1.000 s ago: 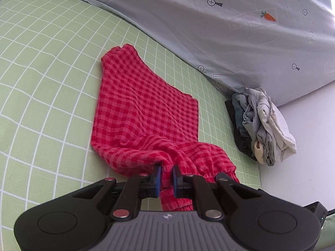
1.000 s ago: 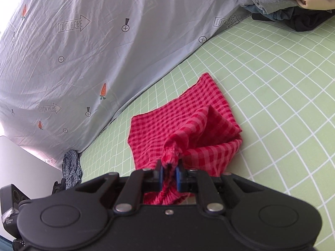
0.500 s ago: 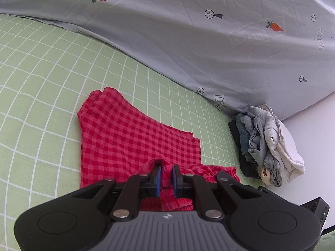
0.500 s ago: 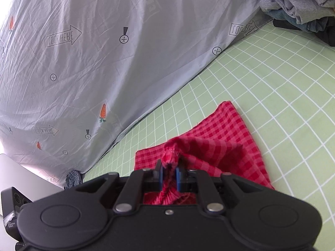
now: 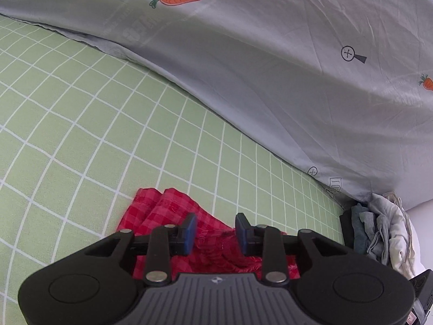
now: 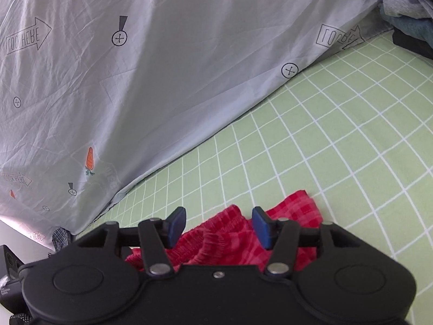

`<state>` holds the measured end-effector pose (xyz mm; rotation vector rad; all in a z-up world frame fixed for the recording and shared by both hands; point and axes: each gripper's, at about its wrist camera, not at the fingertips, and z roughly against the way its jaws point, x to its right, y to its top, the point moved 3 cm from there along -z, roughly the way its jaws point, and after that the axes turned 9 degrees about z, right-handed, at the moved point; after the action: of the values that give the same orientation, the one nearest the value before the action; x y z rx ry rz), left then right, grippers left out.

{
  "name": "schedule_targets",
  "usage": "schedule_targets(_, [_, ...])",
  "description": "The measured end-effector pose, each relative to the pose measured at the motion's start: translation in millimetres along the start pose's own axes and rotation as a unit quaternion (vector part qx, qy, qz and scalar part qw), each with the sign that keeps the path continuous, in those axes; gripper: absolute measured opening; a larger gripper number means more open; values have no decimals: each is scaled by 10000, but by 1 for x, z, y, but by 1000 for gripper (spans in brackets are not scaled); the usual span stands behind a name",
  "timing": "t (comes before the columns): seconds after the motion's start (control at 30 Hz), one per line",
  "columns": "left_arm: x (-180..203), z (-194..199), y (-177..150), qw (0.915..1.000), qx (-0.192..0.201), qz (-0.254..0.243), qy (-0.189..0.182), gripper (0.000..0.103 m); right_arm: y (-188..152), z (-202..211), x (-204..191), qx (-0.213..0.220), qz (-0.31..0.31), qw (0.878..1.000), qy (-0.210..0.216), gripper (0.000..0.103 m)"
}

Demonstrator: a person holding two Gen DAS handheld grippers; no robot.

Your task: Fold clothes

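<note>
Left wrist view: left hand-held gripper [image 5: 216, 231] pointed down at a bed with a green sheet [image 5: 81, 140] gridded in white. Its blue pads [image 5: 189, 234] stood apart and the jaws were opening; the red checked garment [image 5: 167, 211] lay under and between them, pads not pressing on it. Garment sat bunched on the sheet at the near edge of the picture, mostly hidden by the gripper body. Far side: a grey duvet [image 5: 270, 67] printed with carrots and small marks, draped over the sheet. Far right corner: a pile of clothes [image 5: 379, 230], grey, dark and cream, beside the duvet's edge and well apart from the red garment.

Right wrist view: right hand-held gripper [image 6: 218, 227] also tilted down, jaws opening, pads wide apart. Gathered elastic band of the red checked garment [image 6: 224, 241] lay in the gap between them, loose on the green sheet [image 6: 338, 149], not clamped. Grey duvet [image 6: 135, 81] filled the far left, with arrow prints. Pile of clothes [image 6: 406, 13] showed at the top right corner. A small dark checked cloth [image 6: 60, 237] peeked out at the duvet's near-left edge.
</note>
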<state>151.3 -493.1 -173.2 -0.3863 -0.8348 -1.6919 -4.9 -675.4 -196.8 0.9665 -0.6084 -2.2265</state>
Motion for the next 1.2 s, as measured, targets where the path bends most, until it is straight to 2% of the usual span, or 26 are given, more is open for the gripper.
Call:
schedule_targets(0.07, [-1,5,0,9998,93,-166,105,36,-4,1,-3,-33,390,9991,-148,61])
schedule_targets(0.17, [2,8,-10,9975,29,-624,315,37,-16,8,-3,-190,910,9953,-264,64])
schedule_targets(0.23, [6,6,-21,9941,-51,-967,496,40,-26,15,-2,-303,1223,9915,-328,70])
schedule_targets(0.3, [7,0,-33,9891,-119,-1263,748,40,-37,21,7,-448,1487,9861,-585,69])
schedule_targets(0.33, [6,-3,-38,9868,-141,-1356,878,40,-42,24,12,-493,1597,9832,-731,63])
schedule_targets(0.4, [4,-7,-47,9817,-162,-1511,1147,40,-51,25,18,-585,1765,9780,-949,15])
schedule_targets(0.5, [-2,-8,-53,9734,-181,-1659,1572,43,-50,41,28,-339,1668,9779,-1212,13])
schedule_targets(0.53, [-3,-5,-54,9722,-140,-1700,1602,46,-48,46,30,-239,1633,9775,-1316,14])
schedule_targets(0.57, [-4,-2,-55,9711,-99,-1740,1632,52,-46,49,32,-186,1631,9755,-1464,19])
schedule_targets(0.6, [-6,0,-56,9699,-63,-1768,1672,55,-44,52,34,-138,1632,9732,-1616,38])
schedule_targets(0.67, [-8,5,-56,9687,-26,-1803,1706,60,-41,54,37,-142,1696,9708,-1687,57])
schedule_targets(0.73, [-10,10,-55,9675,10,-1837,1740,64,-39,54,40,-193,1635,9726,-1639,58])
schedule_targets(0.77, [-11,13,-55,9669,28,-1853,1755,66,-38,54,42,-231,1549,9750,-1577,62])
schedule_targets(0.8, [-12,14,-55,9683,19,-1809,1720,67,-38,54,43,-257,1479,9768,-1529,71])
schedule_targets(0.87, [-13,13,-55,9716,-44,-1712,1635,73,-40,52,41,-279,1432,9794,-1397,80])
schedule_targets(0.93, [-14,9,-55,9741,-126,-1631,1563,74,-42,49,39,-360,1456,9805,-1270,82])
schedule_targets(1.2, [-11,-8,-66,9692,-285,-1859,1592,75,-47,37,35,-647,1589,9771,-1257,84])
